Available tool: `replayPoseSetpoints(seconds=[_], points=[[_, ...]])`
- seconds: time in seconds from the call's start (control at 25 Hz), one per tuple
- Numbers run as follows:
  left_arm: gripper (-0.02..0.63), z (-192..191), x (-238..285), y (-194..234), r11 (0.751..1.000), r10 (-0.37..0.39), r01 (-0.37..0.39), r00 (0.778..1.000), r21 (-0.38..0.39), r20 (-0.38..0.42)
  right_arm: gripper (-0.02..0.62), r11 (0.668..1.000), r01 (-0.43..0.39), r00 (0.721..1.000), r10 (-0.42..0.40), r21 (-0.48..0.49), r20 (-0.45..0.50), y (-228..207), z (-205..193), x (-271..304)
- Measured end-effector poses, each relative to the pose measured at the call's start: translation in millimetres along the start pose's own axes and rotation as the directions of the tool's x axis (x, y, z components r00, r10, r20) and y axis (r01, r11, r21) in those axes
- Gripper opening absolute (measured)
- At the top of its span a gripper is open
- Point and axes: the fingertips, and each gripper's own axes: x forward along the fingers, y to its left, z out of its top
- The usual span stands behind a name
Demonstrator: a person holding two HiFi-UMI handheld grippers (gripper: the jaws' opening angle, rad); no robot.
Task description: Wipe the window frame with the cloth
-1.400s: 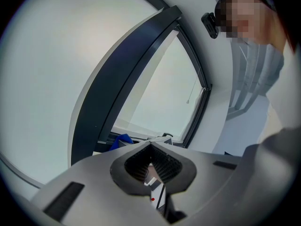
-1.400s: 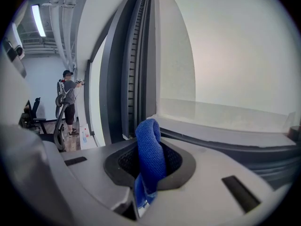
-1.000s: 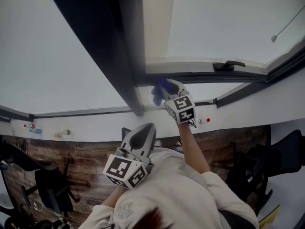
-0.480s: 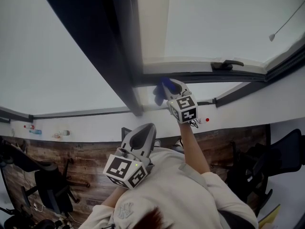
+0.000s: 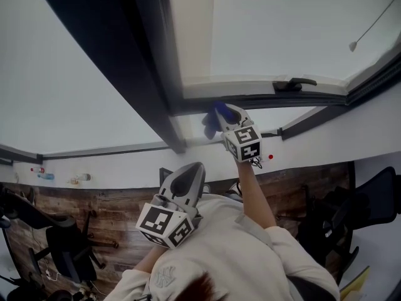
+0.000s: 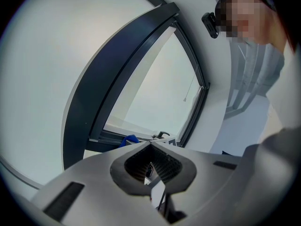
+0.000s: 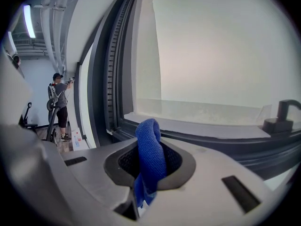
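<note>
Right gripper [image 5: 219,114]: jaws clenched on a blue cloth [image 7: 149,154]. It is raised to the window frame [image 5: 250,100], with the cloth against the lower rail near the corner with the dark upright, left of the handle [image 5: 293,84].
Left gripper [image 5: 188,182]: jaws closed together with nothing between them. It is held low by the person's chest, well apart from the frame.

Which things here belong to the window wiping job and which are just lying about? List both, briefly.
For the job:
- blue cloth
- right tongs, shut on that cloth
- dark window frame, where the cloth is held up

Just about:
- left tongs, shut, empty, held low
- window handle
- pull cord
- office chair
- person in the background
</note>
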Motion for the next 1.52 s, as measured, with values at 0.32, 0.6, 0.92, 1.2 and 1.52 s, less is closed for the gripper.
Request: replayPoseSetpoints(seconds=[0.32, 0.6, 0.92, 1.2, 1.52], points=[[0.005, -0.4, 3.6, -2.2, 1.000, -0.014, 0.014, 1.000, 0.003, -0.008, 0.054, 0.999, 0.036, 0.999, -0.036, 0.020, 0.006, -14.8, -2.2, -7.7], [0.006, 0.4, 5.2, -3.8, 1.000, -0.025, 0.025, 1.000, 0.010, -0.010, 0.054, 0.996, 0.075, 0.997, -0.075, 0.039, 0.007, -30.2, -5.5, -16.0], [0.005, 0.8, 5.3, -5.2, 0.999, -0.032, 0.032, 0.999, 0.012, -0.010, 0.054, 0.994, 0.102, 0.995, -0.102, 0.049, 0.006, -40.9, -7.5, -21.5], [0.005, 0.4, 3.3, -5.1, 1.000, -0.029, 0.030, 1.000, 0.009, -0.008, 0.054, 0.990, 0.127, 0.992, -0.127, 0.064, 0.010, -50.3, -9.5, -27.6], [0.006, -0.6, 5.5, -6.1, 1.000, -0.023, 0.023, 1.000, 0.009, -0.009, 0.054, 0.983, 0.159, 0.987, -0.161, 0.091, 0.015, -66.7, -13.1, -35.8]])
